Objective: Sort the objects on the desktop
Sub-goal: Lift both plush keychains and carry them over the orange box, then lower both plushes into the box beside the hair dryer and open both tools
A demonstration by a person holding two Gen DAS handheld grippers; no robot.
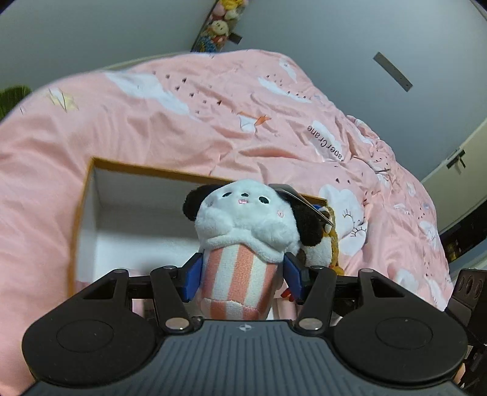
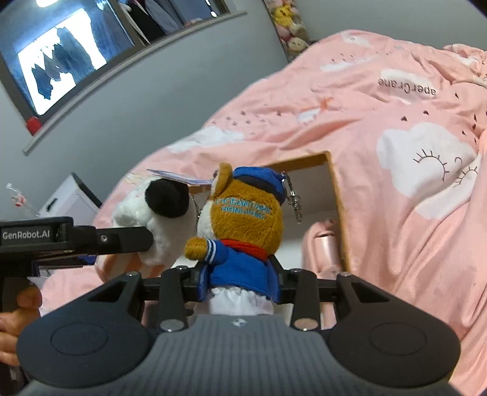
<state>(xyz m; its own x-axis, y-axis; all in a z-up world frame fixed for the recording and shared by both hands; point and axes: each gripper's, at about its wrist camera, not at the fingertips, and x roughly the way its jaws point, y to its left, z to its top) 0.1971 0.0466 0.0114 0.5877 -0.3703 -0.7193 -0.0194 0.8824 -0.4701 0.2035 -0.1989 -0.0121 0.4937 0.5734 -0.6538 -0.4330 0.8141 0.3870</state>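
My left gripper [image 1: 240, 275] is shut on a white plush with black ears [image 1: 246, 219], its blue pads pressing the pink-and-white striped cup body. The plush hangs over an open box [image 1: 86, 213] with an orange rim and white inside. My right gripper [image 2: 240, 278] is shut on a brown bear plush [image 2: 243, 219] in a blue cap and blue jacket with a red scarf, back toward the camera. Both toys sit side by side above the box [image 2: 338, 198]. The left gripper [image 2: 91, 239] and its white plush [image 2: 158, 213] show at left in the right wrist view.
The box lies on a pink quilt [image 1: 188, 121] with white cloud prints. A pink object [image 2: 322, 243] rests inside the box at its right end. A hand [image 2: 18, 313] grips the left tool. Grey wall, a window [image 2: 61, 61] and hanging plush toys [image 1: 219, 24] stand behind.
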